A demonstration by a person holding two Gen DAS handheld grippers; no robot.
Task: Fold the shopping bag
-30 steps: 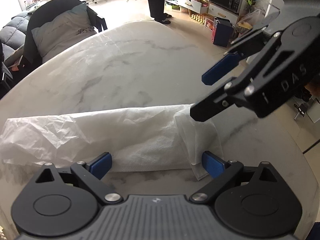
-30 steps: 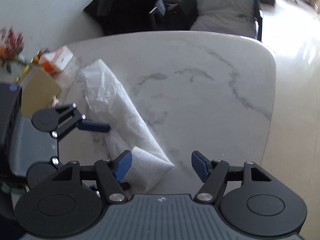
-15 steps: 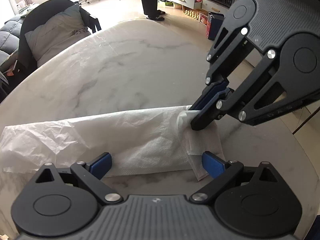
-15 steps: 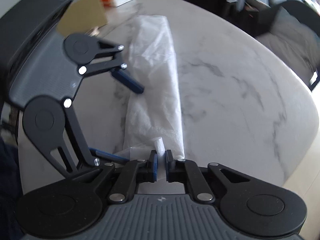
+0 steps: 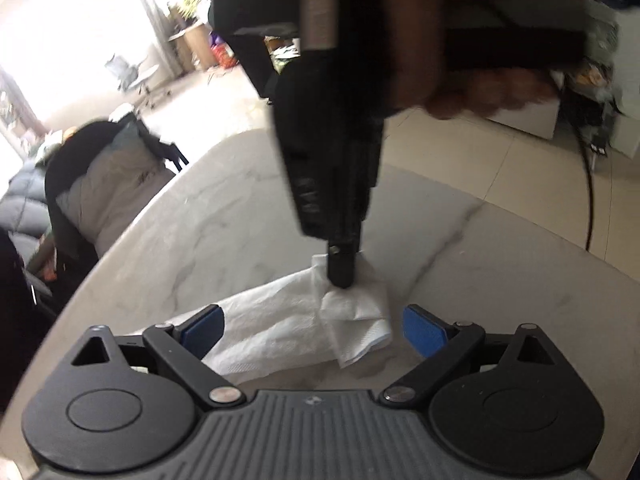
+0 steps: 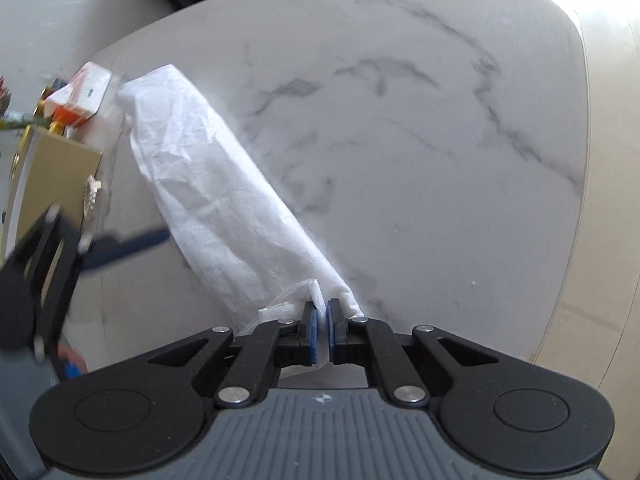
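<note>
Crinkled white bag (image 6: 224, 200) on glossy marble table (image 6: 440, 160)

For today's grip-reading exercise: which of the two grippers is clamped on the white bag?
The right gripper: its blue pads pinch the bag's end, while the left gripper is open.

The right hand-held gripper (image 6: 323, 322) is pinching the near end of the white shopping bag (image 6: 224, 200), its blue pads (image 6: 310, 330) pressing together on a bunched fold of the thin material. The bag is lying as a long, crumpled strip on the marble-patterned desk (image 6: 420, 140), running away toward the upper left. The left hand-held gripper (image 6: 120, 246) is showing blurred at the left edge, with one blue finger reaching toward the bag's side. An orange-and-white packet (image 6: 80, 94) and a tan box (image 6: 52, 184) are sitting near the bag's far end.
</note>
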